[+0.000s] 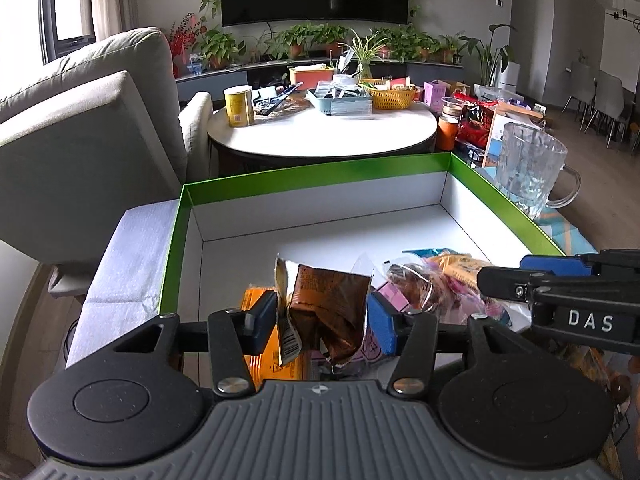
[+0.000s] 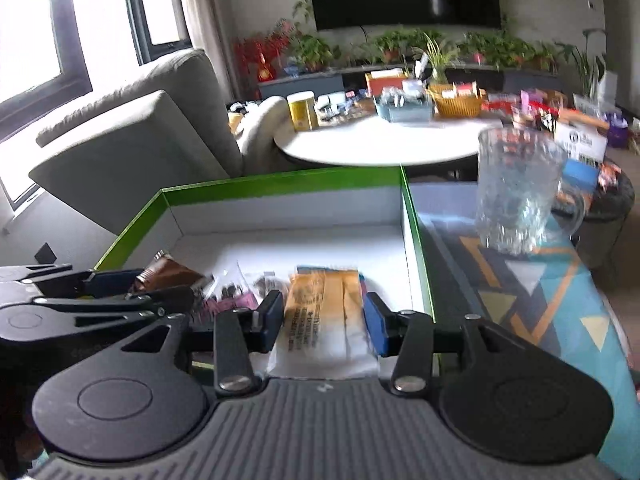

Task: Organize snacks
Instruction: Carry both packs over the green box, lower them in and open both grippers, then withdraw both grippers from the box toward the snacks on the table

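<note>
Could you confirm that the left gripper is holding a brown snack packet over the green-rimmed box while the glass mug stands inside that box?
Not quite: the glass mug stands outside the green-rimmed box, on the patterned cloth to its right, as the right wrist view shows. The rest holds: the left gripper is holding the brown snack packet over the box.

Brown snack packet point(image 1: 326, 304): crinkled foil-like film, glossy, creased. Yellow snack packet point(image 2: 324, 312): smooth plastic film, part clear, slight sheen. Box point(image 1: 312, 172): cardboard; matt white inside, green rim smooth with light sheen. Left gripper point(image 1: 322, 320): black matt plastic arms, blue pads, bright metal rivets, grey ribbed body. Right gripper point(image 2: 324, 320): same finish. Mug point(image 2: 516, 188): clear glass, faceted, glossy. Bench cloth point(image 2: 520, 300): printed, smooth. Sofa point(image 1: 88, 120): grey woven fabric, matt.
</note>
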A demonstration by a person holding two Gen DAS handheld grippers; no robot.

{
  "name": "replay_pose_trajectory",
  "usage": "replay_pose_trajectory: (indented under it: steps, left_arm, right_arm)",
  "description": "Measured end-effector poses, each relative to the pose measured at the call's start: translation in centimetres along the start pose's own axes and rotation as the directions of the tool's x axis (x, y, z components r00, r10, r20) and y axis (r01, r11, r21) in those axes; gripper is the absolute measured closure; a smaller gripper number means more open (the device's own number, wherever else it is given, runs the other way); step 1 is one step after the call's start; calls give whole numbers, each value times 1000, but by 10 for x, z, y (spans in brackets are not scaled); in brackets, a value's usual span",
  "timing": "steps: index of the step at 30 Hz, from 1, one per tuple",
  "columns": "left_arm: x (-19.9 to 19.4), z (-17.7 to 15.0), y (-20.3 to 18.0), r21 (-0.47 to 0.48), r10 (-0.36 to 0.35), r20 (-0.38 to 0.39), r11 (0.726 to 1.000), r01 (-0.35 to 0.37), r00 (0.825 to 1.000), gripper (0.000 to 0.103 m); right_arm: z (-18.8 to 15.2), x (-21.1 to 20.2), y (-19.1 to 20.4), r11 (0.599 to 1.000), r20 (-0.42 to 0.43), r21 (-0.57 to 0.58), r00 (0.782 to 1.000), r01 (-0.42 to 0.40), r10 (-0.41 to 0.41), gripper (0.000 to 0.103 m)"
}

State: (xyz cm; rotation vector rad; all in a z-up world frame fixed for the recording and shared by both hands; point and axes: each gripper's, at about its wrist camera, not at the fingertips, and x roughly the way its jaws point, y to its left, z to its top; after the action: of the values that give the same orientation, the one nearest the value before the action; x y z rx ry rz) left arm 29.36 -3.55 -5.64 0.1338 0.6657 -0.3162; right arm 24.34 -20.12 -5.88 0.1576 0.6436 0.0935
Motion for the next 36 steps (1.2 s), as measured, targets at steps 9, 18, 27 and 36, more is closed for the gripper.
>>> replay_pose_trajectory:
  steps: [9,18,27,36]
  left_arm:
    - [-7,-6,1,-1,7,-16,1000,-7,1000,54]
    - [-24,-15,0,-14,17,5,1000,-17,1000,53]
    - [-49,-29,9,-39,9,37,999,-8,999,42]
    - [-69,-55,14,-19,14,16,1000,-13,1000,42]
  right_arm:
    - [-5,-11,1,1000,-2,-3,1000,5,-5,63]
    - [-12,-29,6,999,36,-42,999,26,-24,59]
    - [-28,-45,6,999,9,-28,1000,20,-20,53]
    - [-54,-64,1,999,-35,12,999,34,-33,53]
